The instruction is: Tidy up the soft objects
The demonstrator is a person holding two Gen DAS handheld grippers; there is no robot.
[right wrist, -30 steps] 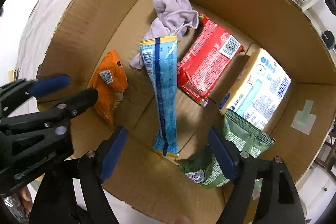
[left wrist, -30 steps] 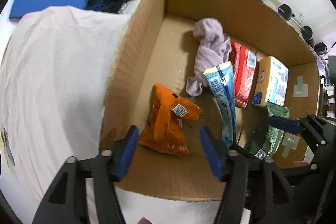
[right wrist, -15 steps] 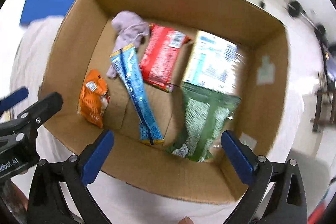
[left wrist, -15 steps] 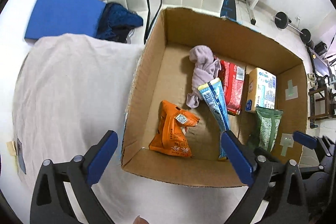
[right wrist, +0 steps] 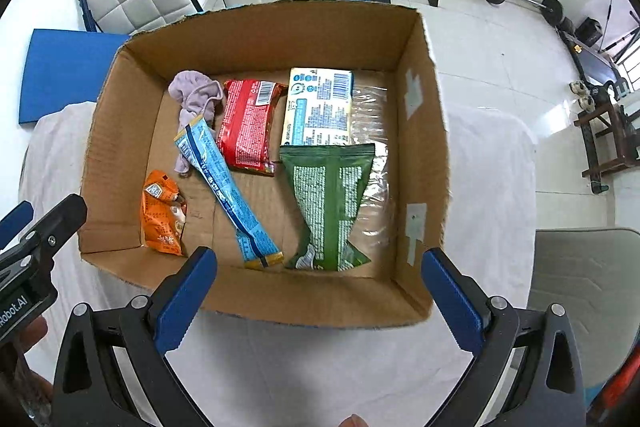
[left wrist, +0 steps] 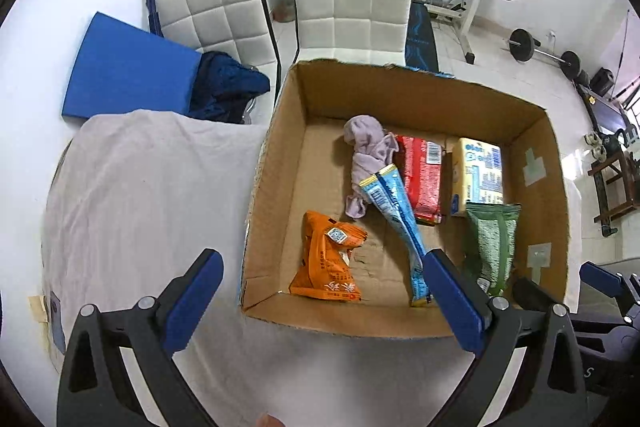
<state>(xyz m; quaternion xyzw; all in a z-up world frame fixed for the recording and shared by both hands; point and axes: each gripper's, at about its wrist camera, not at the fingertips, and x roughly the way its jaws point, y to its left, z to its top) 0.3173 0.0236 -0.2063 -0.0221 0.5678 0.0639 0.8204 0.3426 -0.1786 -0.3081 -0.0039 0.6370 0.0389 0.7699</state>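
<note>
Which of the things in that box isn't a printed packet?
The lilac cloth, bunched up in the cardboard box's far left corner. It is plain crumpled fabric; the orange, blue, red, yellow and green items all carry printed wrapping.

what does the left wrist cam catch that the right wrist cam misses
Only the left wrist view shows the dark blue garment heaped beside the blue pad, and the right gripper at its edge.

Only the right wrist view shows clear plastic film under the green packet, a grey seat, and the left gripper.

Both show the cardboard box holding the lilac cloth, red pack, blue stick pack and orange packet.
</note>
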